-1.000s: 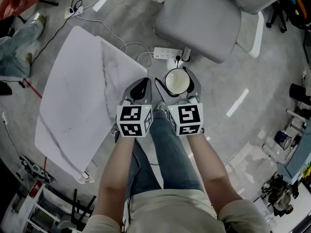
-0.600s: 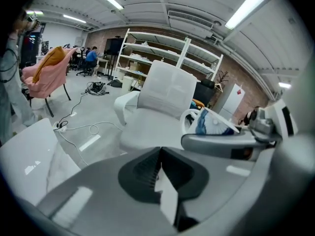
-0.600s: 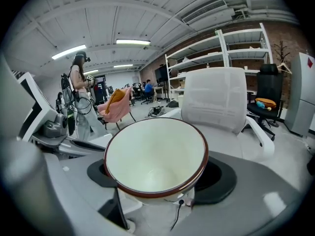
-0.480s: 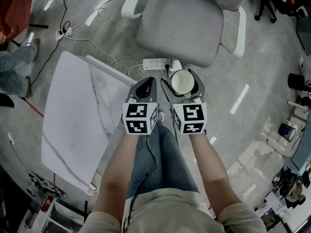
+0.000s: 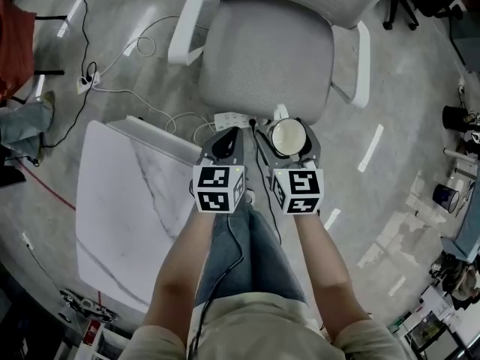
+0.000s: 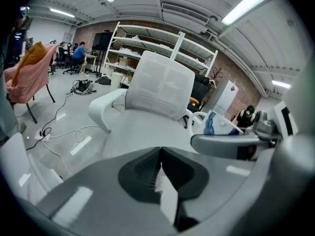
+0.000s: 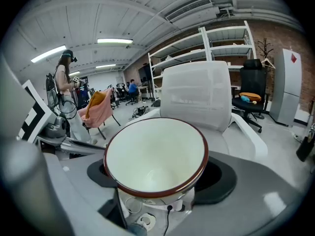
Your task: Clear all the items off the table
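Observation:
A white cup with a dark red rim (image 5: pixel 288 136) (image 7: pixel 155 154) sits upright between the pads of my right gripper (image 5: pixel 289 130) (image 7: pixel 157 177), which is shut on its sides. My left gripper (image 5: pixel 225 142) (image 6: pixel 160 154) is beside it with its jaws shut at the tips. A thin white sliver (image 6: pixel 168 198) shows between its pads; I cannot tell what it is. Both grippers hang over the floor just before the grey chair seat (image 5: pixel 266 51) (image 6: pixel 142 132). The white marble table (image 5: pixel 127 201) lies at the lower left with nothing on its visible top.
A white power strip (image 5: pixel 231 118) and cables (image 5: pixel 127 58) lie on the floor between table and chair. White chair arms (image 5: pixel 186 25) flank the seat. Another person's leg (image 5: pixel 22 126) shows at far left. Shelving (image 7: pixel 216 43) and clutter (image 5: pixel 450 193) stand at the right.
Both grippers, the right one still carrying the cup, have moved away from the table toward the grey chair. The chair now sits closer and the table has dropped to the lower left.

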